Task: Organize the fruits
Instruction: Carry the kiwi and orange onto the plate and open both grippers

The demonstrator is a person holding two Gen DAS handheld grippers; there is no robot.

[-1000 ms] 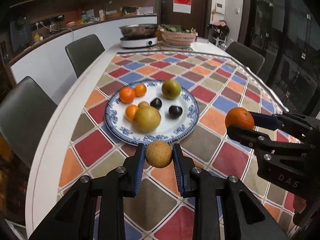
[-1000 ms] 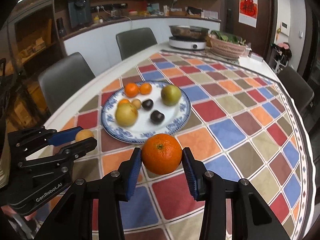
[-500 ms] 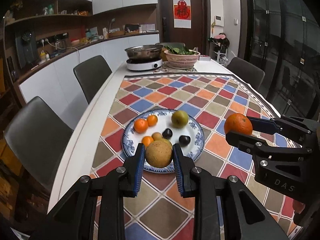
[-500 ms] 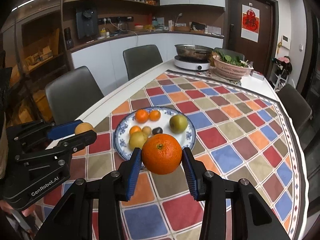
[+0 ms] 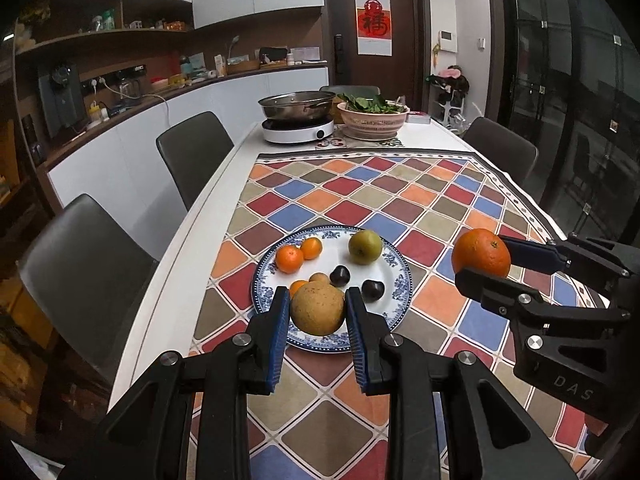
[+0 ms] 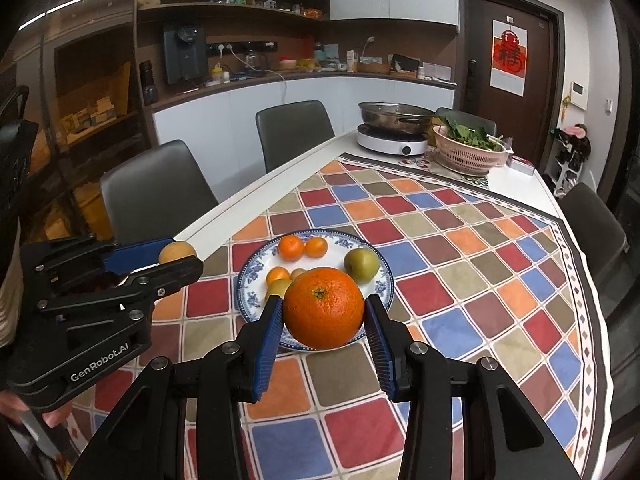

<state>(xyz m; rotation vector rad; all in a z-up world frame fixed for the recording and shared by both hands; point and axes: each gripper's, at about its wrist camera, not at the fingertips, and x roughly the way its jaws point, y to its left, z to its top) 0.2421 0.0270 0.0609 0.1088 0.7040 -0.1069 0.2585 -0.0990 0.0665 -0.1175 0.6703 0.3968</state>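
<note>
You hold a fruit in each hand: your left gripper (image 5: 317,312) is clamped on a tan round fruit (image 5: 317,309), and your right gripper (image 6: 323,316) is clamped on a large orange (image 6: 323,307), the blue pads pressing both sides of each. Both fruits hang clear above the checked tablecloth (image 5: 420,200), near the plate's 6 o'clock rim. The blue-patterned plate (image 5: 394,268) already carries most of the sorting: two small oranges (image 5: 289,259) at about 10 o'clock, a green fruit (image 5: 365,247) at 1 o'clock, two dark plums (image 5: 340,275) near the centre, and more small yellowish fruit toward 7 o'clock, partly hidden behind what you hold. I see no loose fruit on the cloth, so these two look like the last. What is left, I judge, is to set each beside its like: the orange by the oranges, the tan fruit at the bare 4 o'clock side
</note>
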